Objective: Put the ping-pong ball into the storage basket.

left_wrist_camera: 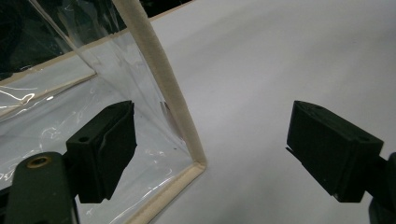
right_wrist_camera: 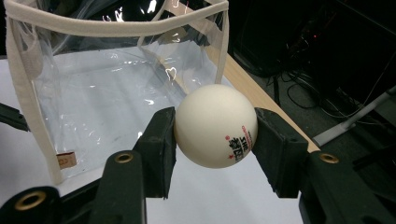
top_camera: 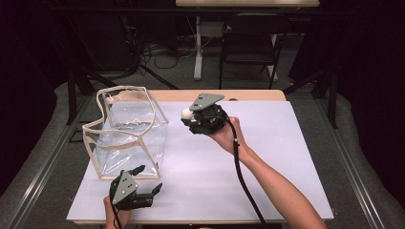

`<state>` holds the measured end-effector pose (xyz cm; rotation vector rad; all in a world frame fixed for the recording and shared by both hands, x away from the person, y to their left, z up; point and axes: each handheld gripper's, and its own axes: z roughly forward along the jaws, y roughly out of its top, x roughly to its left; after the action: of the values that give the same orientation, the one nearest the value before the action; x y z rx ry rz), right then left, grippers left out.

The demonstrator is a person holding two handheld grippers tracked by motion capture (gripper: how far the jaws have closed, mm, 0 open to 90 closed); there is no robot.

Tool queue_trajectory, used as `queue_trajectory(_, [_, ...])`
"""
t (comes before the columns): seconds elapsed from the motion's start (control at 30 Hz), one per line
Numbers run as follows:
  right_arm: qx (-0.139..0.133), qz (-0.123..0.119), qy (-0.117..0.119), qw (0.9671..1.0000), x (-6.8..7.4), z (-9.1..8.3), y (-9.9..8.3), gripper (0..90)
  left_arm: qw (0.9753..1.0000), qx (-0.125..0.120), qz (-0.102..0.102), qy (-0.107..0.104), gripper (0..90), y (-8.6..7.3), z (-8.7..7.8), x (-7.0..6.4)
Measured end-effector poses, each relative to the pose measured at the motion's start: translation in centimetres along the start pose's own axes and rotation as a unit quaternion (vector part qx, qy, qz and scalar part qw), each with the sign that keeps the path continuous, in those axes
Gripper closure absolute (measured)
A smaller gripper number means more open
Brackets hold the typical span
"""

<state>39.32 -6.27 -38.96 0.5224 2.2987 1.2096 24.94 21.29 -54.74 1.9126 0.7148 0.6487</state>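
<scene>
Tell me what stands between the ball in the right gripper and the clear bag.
Nothing visible. The right gripper holds the white ball above bare table, level with the clear bag, whose open top faces up. The left gripper, jaws open, sits at the bag's near corner, off the ball's path.

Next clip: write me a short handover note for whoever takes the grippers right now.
Right gripper: shut on the white ball, held above the table, to the right of the clear bag.
Left gripper: open, holding nothing, at the bag's near corner; its jaws stand either side of the corner seam without gripping it.
Bag: upright on the table's left side, top open, nothing seen inside.
Done: ball picked up.
Left: likely steady the bag with the left gripper, carry the ball over the opening and let it go inside.
</scene>
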Motion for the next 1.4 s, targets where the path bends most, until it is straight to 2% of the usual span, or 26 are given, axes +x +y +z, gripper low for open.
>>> queue_trajectory(1.4, [0.003,-0.012,0.003,0.9999,0.0,1.6,2.5,50.8,1.0,0.0,0.0,0.0,16.1,0.0,0.0,0.0])
